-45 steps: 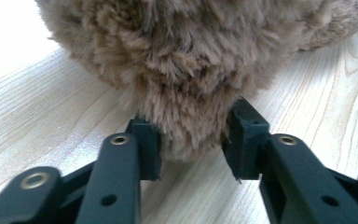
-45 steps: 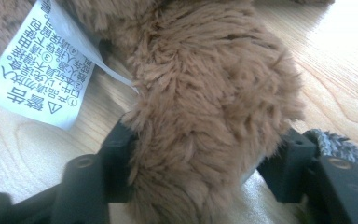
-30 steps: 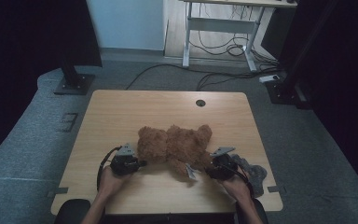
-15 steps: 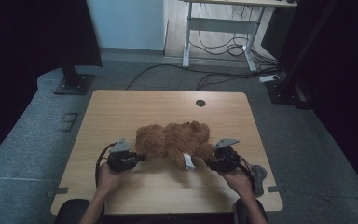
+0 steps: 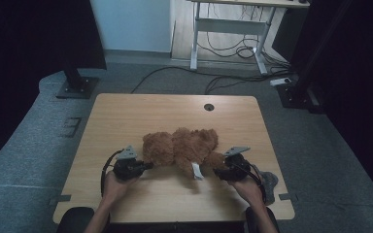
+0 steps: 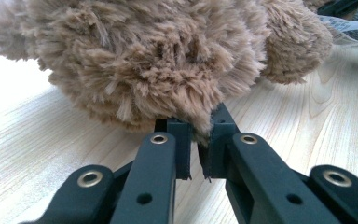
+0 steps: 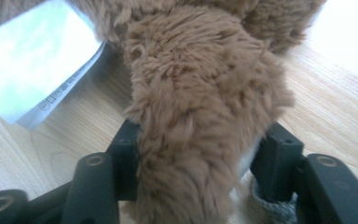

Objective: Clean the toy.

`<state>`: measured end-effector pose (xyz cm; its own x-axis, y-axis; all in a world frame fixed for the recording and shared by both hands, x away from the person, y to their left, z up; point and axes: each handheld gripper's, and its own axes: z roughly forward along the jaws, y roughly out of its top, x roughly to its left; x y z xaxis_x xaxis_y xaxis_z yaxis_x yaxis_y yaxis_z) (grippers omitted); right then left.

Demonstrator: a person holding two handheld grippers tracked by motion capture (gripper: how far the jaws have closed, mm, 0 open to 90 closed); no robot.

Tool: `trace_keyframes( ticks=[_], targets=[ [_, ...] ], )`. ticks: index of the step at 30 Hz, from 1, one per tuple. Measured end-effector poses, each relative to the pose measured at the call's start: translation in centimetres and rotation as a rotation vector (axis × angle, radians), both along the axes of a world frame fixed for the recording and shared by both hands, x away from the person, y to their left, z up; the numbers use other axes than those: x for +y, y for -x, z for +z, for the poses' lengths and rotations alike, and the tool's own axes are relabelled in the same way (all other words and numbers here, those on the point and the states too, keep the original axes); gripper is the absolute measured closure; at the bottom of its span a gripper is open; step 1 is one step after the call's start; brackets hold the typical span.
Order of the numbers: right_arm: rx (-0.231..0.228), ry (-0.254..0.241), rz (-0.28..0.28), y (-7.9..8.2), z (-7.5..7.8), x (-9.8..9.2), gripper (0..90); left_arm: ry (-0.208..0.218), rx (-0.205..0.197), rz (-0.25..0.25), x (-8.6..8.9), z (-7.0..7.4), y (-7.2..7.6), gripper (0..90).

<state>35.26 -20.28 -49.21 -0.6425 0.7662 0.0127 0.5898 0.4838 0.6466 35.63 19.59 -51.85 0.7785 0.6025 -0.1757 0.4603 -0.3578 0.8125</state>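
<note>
A brown plush teddy bear lies on the wooden table, near the front edge. My left gripper is at the bear's left end, its jaws shut on a tuft of the bear's fur. My right gripper is at the bear's right end. Its jaws have just been opening and stand either side of a furry limb; a gap shows beside the right one. A white sewn-in tag sticks out from under the bear toward me.
A grey knitted cloth lies at the table's right front, by my right hand. A round cable hole sits at the far middle of the table. Beyond the table stand a desk frame and loose cables on the floor.
The bear has settled lower and flatter on the table between the two grippers. The right gripper has shifted slightly to the right. The left gripper has stayed put.
</note>
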Motion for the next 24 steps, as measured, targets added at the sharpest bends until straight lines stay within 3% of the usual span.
trace_keyframes(
  ticks=[7, 12, 18, 24],
  targets=[
    [-0.058, 0.002, 0.013, 1.0, 2.0, -0.3, 37.3, -0.004, 0.003, 0.0, 0.0, 0.0, 0.0, 83.1],
    [-0.056, -0.025, 0.08, 2.0, 2.8, 0.9, 37.1, -0.002, 0.006, 0.002, 0.0, 0.0, 0.0, 83.2],
    [0.01, -0.035, 0.19, 2.8, 0.4, 3.7, 42.3, -0.001, 0.008, 0.001, 0.0, 0.0, -0.1, 83.1],
    [0.064, -0.035, 0.22, 3.0, -2.5, 5.4, 42.2, 0.001, 0.009, -0.002, 0.1, 0.0, -0.1, 83.1]
  ],
)
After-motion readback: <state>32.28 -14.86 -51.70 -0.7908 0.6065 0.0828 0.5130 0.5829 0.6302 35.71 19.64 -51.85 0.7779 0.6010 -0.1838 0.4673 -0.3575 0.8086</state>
